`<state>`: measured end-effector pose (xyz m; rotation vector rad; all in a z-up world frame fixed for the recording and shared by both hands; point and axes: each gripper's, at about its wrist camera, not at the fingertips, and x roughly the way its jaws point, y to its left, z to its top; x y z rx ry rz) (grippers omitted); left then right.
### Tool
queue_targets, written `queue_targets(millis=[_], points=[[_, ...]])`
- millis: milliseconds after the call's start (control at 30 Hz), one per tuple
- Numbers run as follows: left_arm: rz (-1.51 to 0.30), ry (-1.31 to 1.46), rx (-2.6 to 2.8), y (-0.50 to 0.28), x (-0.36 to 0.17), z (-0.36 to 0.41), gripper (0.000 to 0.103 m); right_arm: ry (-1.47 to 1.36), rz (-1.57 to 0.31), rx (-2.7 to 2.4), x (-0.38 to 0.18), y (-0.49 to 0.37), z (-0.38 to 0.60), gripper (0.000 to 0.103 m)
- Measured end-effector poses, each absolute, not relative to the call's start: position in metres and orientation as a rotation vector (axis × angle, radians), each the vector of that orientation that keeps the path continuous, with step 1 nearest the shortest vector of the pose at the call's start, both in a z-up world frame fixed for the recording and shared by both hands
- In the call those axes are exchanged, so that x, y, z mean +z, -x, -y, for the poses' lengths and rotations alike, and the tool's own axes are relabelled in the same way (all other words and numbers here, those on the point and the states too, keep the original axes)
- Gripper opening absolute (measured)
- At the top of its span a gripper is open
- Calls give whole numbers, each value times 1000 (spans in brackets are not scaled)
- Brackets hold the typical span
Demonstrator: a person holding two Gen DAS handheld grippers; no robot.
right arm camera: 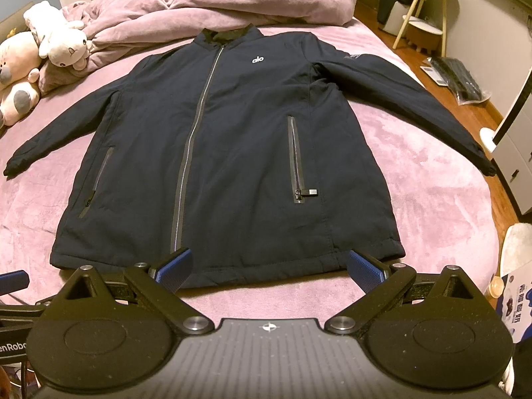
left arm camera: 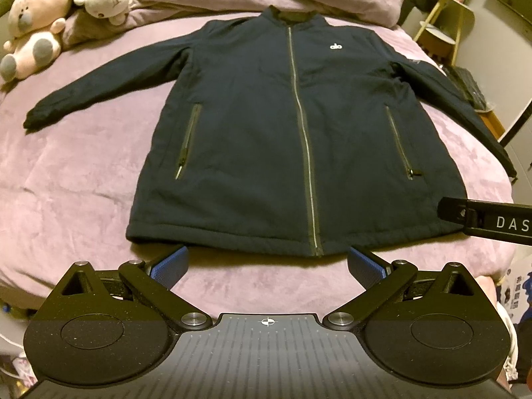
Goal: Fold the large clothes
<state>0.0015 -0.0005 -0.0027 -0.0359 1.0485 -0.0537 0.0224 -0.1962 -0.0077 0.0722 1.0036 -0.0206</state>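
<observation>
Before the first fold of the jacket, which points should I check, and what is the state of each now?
1. Jacket lies flat, front up: ok.
2. Main zipper closed: ok.
3. Both sleeves spread out; the sleeve on the right reaches the bed edge: ok.
4. Left gripper open, empty, near the hem: ok.
5. Right gripper open, empty, near the hem: ok.
6. Plush toys apart from the jacket: ok.

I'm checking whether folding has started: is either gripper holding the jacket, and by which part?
Nothing is held. The left gripper and the right gripper are both open near the hem of the jacket, which lies flat on the bed.
</observation>
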Motion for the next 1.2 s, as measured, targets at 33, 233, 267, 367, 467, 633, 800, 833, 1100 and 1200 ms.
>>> queue_targets(millis=[33, 233, 267, 367, 467, 633, 800, 833, 1100, 1200], points=[[-1049, 36, -54, -2, -3, 0, 103, -73, -1004, -21, -8, -22, 196, 99], [-1057, 41, -57, -4, -5, 0, 103, -75, -1009, -22, -10, -24, 197, 99], [-1058, 41, -57, -4, -6, 0, 103, -76, -1011, -22, -11, -25, 198, 99], [-1060, 41, -57, -5, -6, 0, 103, -78, -1013, -21, -11, -25, 199, 99], [-1064, 42, -56, -5, -7, 1, 103, -81, -1016, -20, -12, -26, 199, 99], [-1065, 43, -57, -6, -8, 0, 103, -85, -1021, -20, -14, -27, 200, 99], [-1070, 42, -62, -7, -11, 1, 103, -86, -1026, -19, -16, -28, 200, 99], [-1070, 42, -63, -8, -12, 1, 103, -87, -1027, -20, -16, -28, 201, 99], [-1086, 43, -68, -12, -16, 2, 103, -110, -1039, -6, -22, -31, 204, 99], [-1077, 51, -65, -17, -17, 2, 103, -159, -1019, 42, -24, -33, 211, 99]])
